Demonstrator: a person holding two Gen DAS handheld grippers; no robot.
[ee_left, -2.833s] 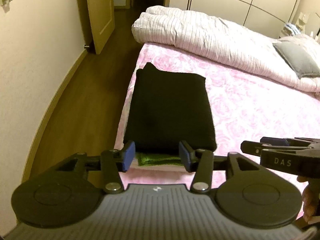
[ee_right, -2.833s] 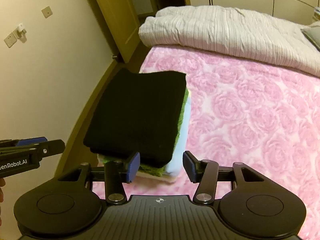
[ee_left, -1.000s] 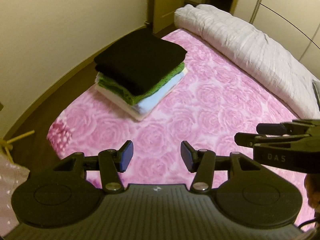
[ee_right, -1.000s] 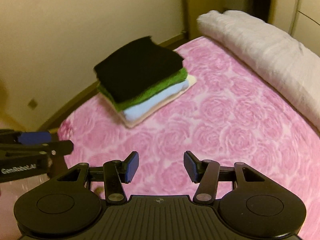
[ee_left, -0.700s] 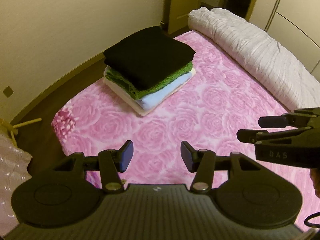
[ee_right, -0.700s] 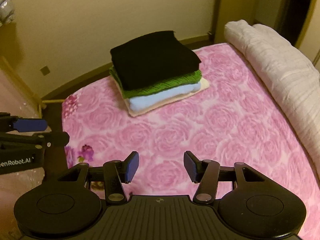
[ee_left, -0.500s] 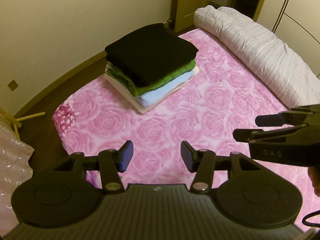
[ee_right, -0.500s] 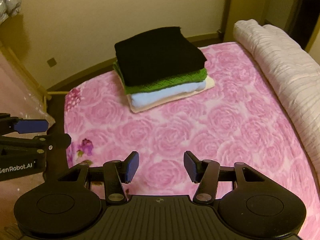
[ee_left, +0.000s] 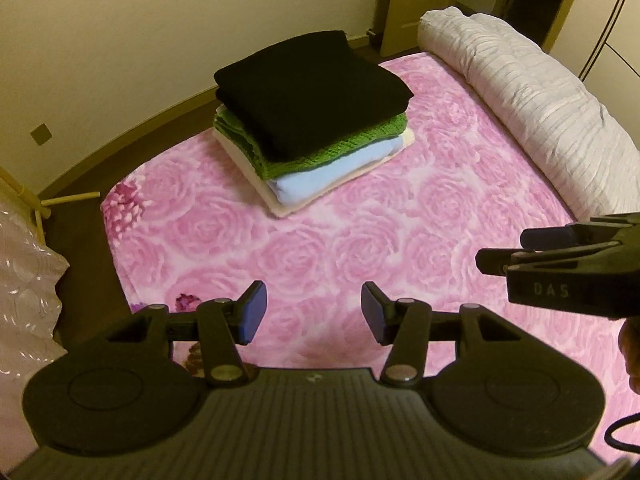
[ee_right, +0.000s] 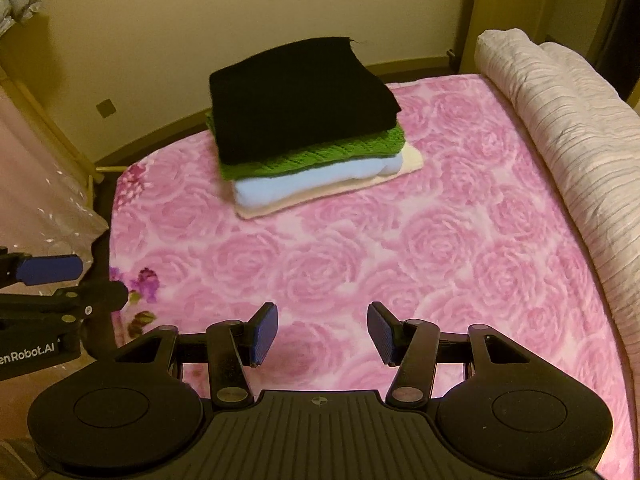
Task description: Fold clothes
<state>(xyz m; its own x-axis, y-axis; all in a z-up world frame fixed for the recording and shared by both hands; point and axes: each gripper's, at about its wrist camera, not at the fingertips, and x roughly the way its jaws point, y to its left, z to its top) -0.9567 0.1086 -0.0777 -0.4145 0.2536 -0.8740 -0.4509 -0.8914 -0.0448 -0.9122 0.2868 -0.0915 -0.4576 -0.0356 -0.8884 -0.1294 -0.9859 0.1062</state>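
Stack [ee_left: 312, 120] folded | both hand-held grippers released | wardrobe [ee_left: 624, 20] left view only

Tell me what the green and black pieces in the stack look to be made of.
Green piece: a chunky knit, likely wool or acrylic yarn, since open ribbed stitches show along its edge. Black piece: a soft, matte fabric, perhaps fleece or fine knit; it shows no sheen, and its weave is too dark to make out.

Matte black left gripper [ee_left: 313, 314] and right gripper [ee_right: 322, 334]: blue ribbed pads, round silver pivot screws, twin disc housings, ridged centre plate, white "enRobot.AI" and "DAS" lettering.
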